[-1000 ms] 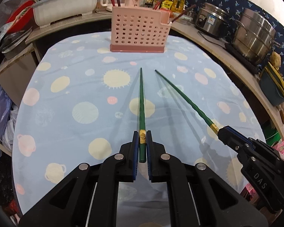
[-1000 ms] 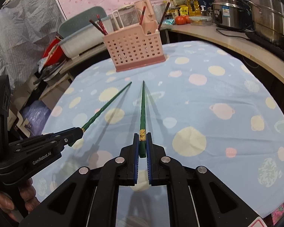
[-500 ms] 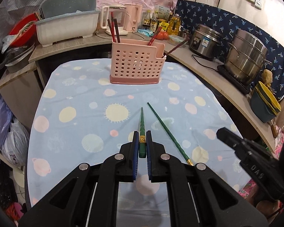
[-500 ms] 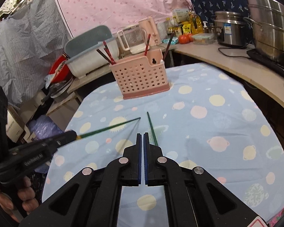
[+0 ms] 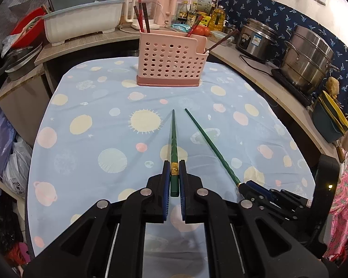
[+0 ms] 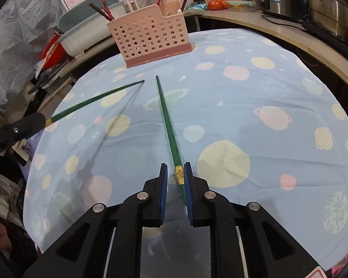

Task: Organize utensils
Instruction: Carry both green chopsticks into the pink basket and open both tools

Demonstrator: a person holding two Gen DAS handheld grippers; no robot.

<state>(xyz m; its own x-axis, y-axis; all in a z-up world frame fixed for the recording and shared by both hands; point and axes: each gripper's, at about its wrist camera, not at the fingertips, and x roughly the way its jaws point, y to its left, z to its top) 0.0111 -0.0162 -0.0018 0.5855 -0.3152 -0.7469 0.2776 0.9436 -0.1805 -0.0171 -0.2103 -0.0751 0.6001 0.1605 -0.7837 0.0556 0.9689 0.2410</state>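
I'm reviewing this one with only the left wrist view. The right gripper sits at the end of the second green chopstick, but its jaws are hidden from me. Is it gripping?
Observer: Not yet. The right gripper's jaws are opening. The second chopstick is between them, with a clear gap on its left side.
Operator: Is that chopstick lifted?
Observer: It seems to lie on the tablecloth, with no separate shadow.
Operator: And the other one?
Observer: The left gripper holds the first chopstick clear of the cloth, and its shadow falls apart from it.
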